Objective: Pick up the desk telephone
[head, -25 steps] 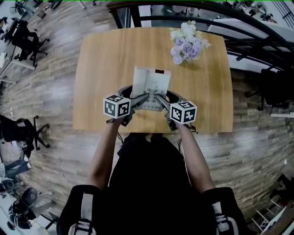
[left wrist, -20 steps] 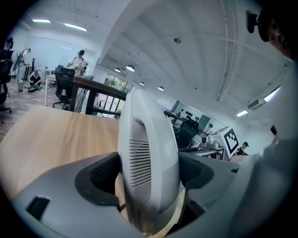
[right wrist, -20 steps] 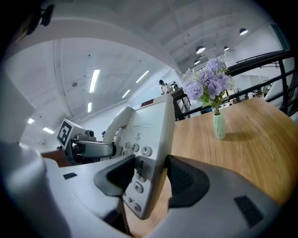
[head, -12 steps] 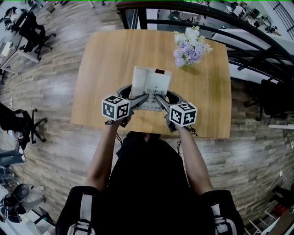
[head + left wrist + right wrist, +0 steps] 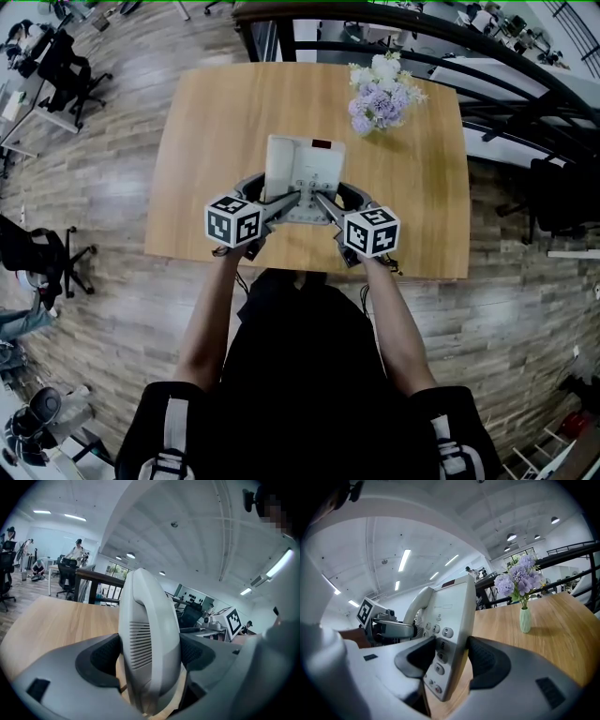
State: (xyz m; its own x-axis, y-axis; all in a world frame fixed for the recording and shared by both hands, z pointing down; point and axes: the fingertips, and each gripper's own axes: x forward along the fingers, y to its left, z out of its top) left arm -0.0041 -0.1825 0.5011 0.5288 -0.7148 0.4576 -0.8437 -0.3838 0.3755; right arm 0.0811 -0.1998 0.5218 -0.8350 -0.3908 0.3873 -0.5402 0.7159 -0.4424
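Note:
The white desk telephone [image 5: 302,175] hangs tilted above the wooden table [image 5: 206,122], held from both near corners. My left gripper [image 5: 289,201] is shut on its handset side; in the left gripper view the ribbed handset [image 5: 149,648] fills the space between the dark pads. My right gripper [image 5: 321,200] is shut on the keypad edge, and the right gripper view shows the numbered keys [image 5: 440,631] between its pads [image 5: 485,660]. The left gripper [image 5: 386,629] shows beyond the phone there.
A small pale vase of purple and white flowers [image 5: 382,90] stands at the table's far right, also in the right gripper view [image 5: 524,597]. A dark railing [image 5: 422,37] runs behind the table. Office chairs [image 5: 56,66] stand on the wood floor to the left.
The phone and both grippers have shifted slightly up and away in the head view. Both grips are unchanged.

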